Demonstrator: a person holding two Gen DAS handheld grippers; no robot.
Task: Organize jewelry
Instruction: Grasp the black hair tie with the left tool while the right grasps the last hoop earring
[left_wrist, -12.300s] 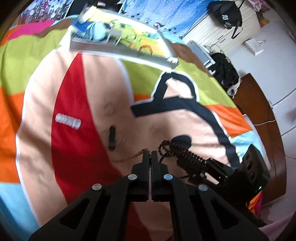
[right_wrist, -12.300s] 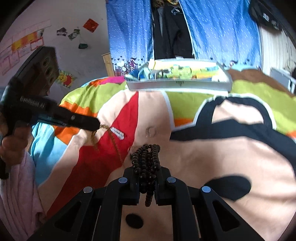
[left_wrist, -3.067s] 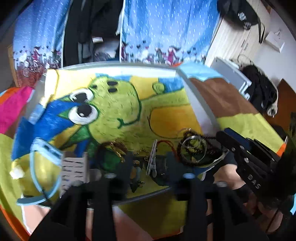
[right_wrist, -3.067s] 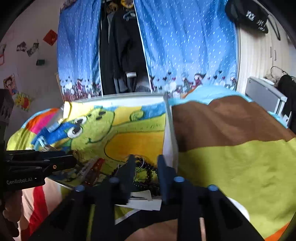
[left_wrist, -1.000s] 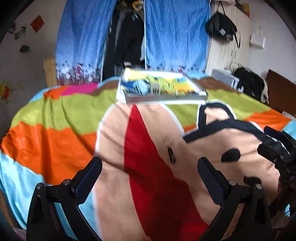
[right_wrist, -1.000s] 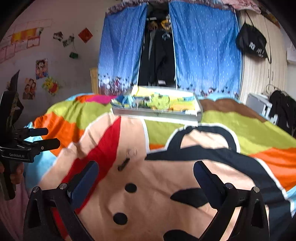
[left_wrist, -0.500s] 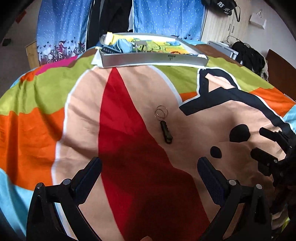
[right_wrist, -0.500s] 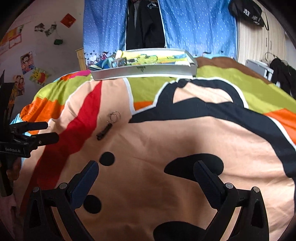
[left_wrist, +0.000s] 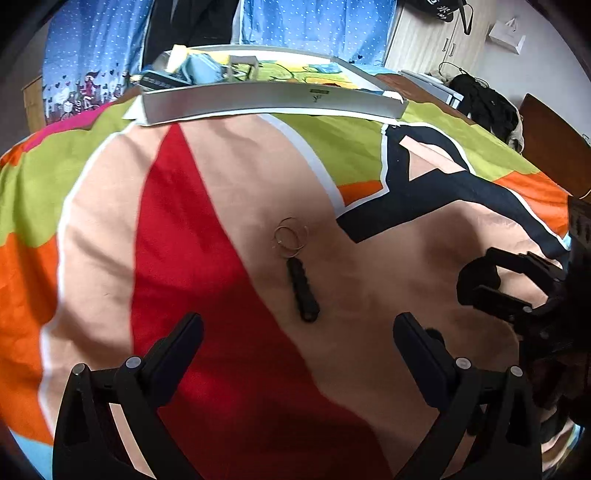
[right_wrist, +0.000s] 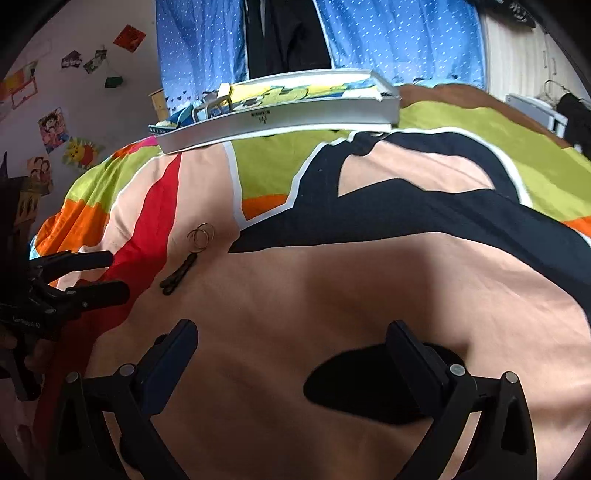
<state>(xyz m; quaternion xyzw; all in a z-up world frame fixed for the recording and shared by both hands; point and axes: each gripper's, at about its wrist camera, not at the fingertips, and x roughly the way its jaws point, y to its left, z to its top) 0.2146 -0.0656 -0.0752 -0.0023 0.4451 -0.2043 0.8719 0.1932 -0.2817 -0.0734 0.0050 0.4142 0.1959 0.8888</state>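
Bedspread (left_wrist: 221, 229) carries what remains. Your left gripper (left_wrist: 297, 332) hangs wide and empty, lined up over the black clip (left_wrist: 303, 291) and wire hoops (left_wrist: 291, 236); your right gripper (right_wrist: 291, 339), equally wide, idles; tray (left_wrist: 273, 103) waits beyond.

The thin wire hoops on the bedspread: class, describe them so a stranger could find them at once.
Start at the white tray at the far end of the colourful bedspread, then come towards the camera along the peach patch just right of the red stripe. There lie the thin wire hoops, overlapping. Unlike the solid black hair clip just below them, they are pale, round and see-through.
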